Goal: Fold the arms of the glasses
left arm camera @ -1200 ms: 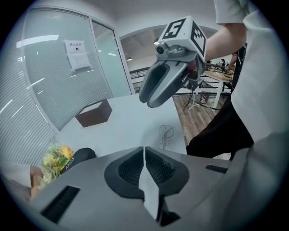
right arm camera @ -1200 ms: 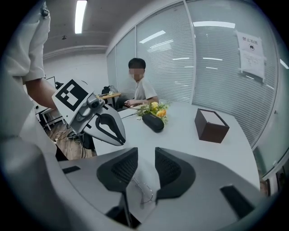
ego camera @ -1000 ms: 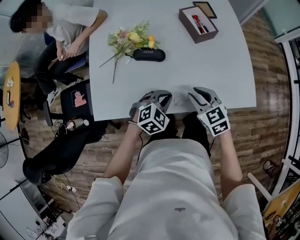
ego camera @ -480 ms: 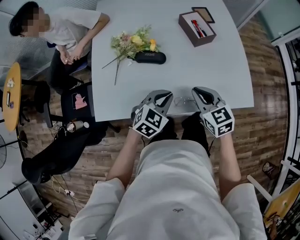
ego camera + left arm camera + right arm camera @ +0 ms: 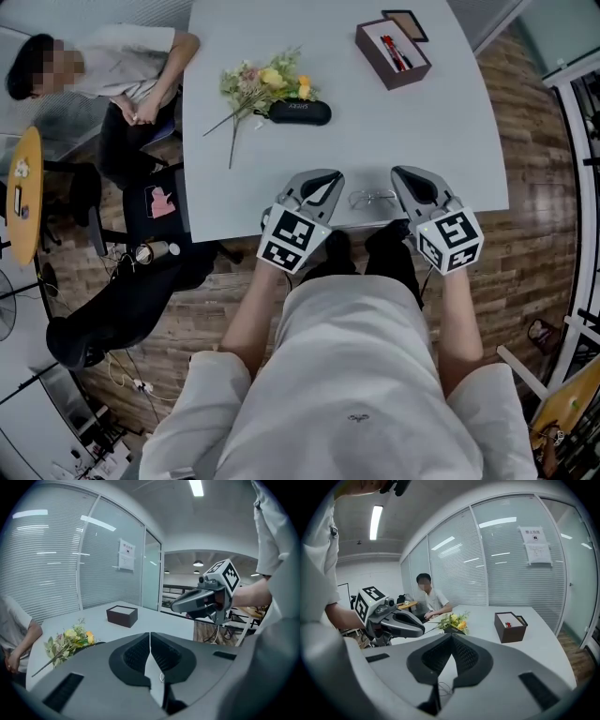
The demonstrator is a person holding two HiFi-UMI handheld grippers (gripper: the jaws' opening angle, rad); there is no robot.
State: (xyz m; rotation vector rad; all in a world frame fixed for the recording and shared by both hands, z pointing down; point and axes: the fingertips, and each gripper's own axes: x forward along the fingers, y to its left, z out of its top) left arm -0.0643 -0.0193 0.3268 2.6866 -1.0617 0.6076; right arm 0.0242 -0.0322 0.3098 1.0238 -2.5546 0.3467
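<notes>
Matls & finish, head view
Table (image 5: 412,131) matt white, smooth; glasses (image 5: 373,198) thin metal wire, clear lenses; floor (image 5: 534,141) wood planks; case (image 5: 298,112) black, semi-gloss.

Glasses (image 5: 373,199): thin wire frame, clear lenses, faint against white table (image 5: 394,122). Near table's front edge, lenses side by side, spanning gap between left gripper (image 5: 329,179) and right gripper (image 5: 407,176). Thin wire shows in slit of each gripper's closed jaws; right jaws have just been closing, wire between them. Arms too fine to tell folded or open. Frame touching tabletop or lifted: can't tell.
</notes>
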